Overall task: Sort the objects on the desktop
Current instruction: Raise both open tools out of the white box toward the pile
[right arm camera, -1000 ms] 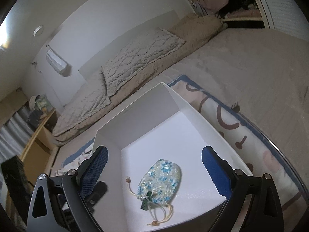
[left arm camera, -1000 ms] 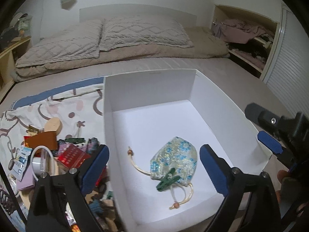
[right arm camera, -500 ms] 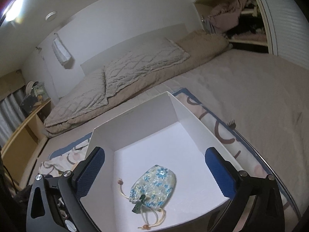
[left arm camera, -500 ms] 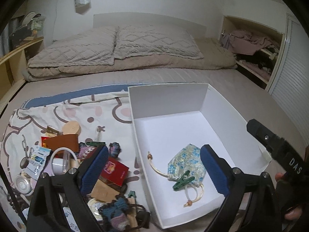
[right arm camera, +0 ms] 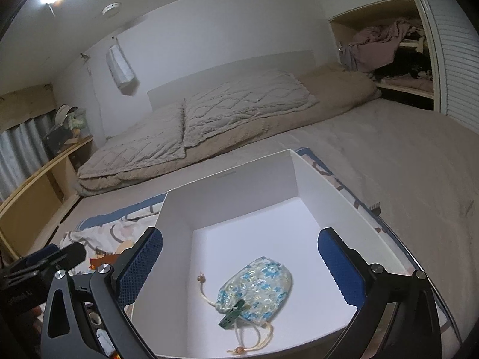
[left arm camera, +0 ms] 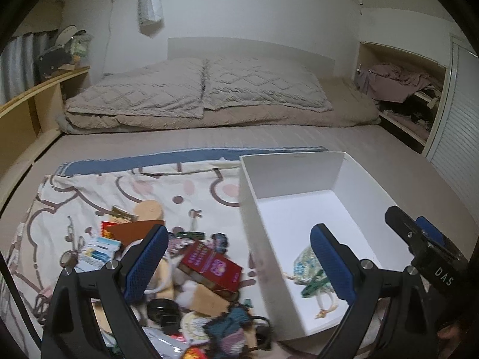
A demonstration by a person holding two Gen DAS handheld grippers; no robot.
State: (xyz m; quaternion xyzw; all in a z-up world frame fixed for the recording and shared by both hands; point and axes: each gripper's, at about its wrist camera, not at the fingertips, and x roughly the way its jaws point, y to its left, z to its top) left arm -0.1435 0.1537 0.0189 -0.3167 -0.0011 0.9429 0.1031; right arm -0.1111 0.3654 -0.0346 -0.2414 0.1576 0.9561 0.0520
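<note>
The white box [right arm camera: 245,179] fills the centre of the right wrist view and holds a floral drawstring pouch [right arm camera: 257,284] in the lower middle, with a green clothes peg [right arm camera: 232,317] lying against its gathered neck. The right gripper [right arm camera: 239,272] hangs above them with its blue pads spread as wide as they go and nothing between them; its jaws have just been opening. In the left wrist view the left gripper [left arm camera: 236,264] is likewise spread and empty, its pads straddling the box's near wall. The unsorted pile [left arm camera: 185,287] sits at lower left on the cartoon-print cloth [left arm camera: 119,188], a red printed box [left arm camera: 209,266] lying on top. The likeliest trouble from here seems to be the clutter itself: the pieces overlap so closely that closing on one could drag or tip its neighbours, and cords and thin cards may slip from the wide pads. A low swing across could also knock the light box wall and shift it on the soft bed. The only legible writing is "DAS" in white on the black body of the right gripper at the right edge of the left wrist view; the red box's print is too small to read.
</note>
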